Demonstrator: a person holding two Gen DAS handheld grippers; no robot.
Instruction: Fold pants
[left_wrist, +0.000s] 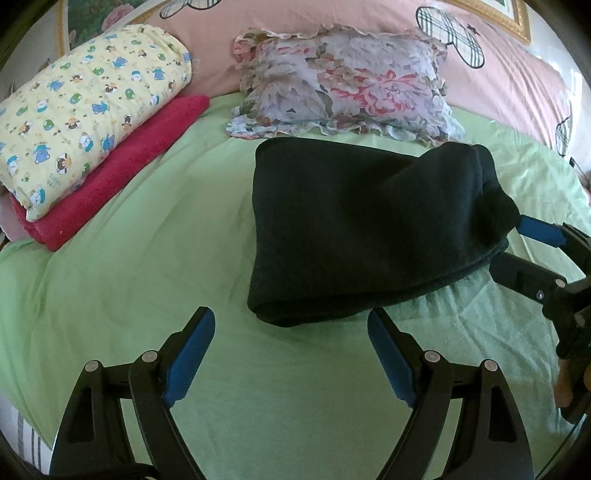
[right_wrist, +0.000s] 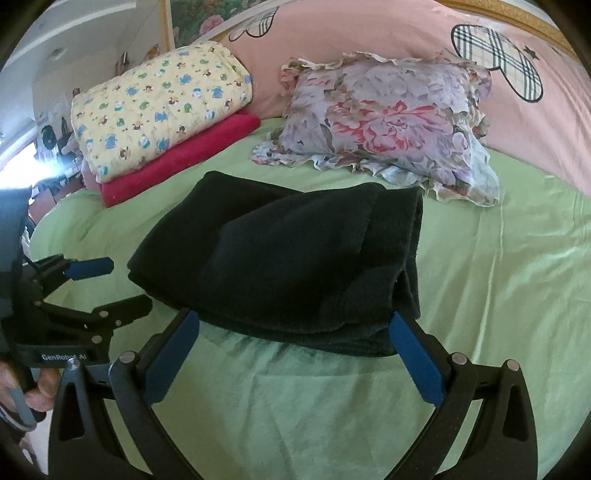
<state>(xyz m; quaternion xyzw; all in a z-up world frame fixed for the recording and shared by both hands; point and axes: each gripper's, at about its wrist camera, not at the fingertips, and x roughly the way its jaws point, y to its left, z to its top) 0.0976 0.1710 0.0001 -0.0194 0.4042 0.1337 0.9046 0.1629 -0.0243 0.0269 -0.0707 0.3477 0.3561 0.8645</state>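
The folded pants (left_wrist: 369, 229) lie on the green sheet (left_wrist: 147, 258) — just before the pillow (left_wrist: 343, 81). Both claws gape, holding nothing — left gripper (left_wrist: 291, 354) near the pants, right gripper (right_wrist: 295, 350) at their edge

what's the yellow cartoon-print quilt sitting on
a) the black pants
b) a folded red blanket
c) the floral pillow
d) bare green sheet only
b: the yellow quilt lies stacked on the folded red blanket, apart from the floral pillow and the black pants.
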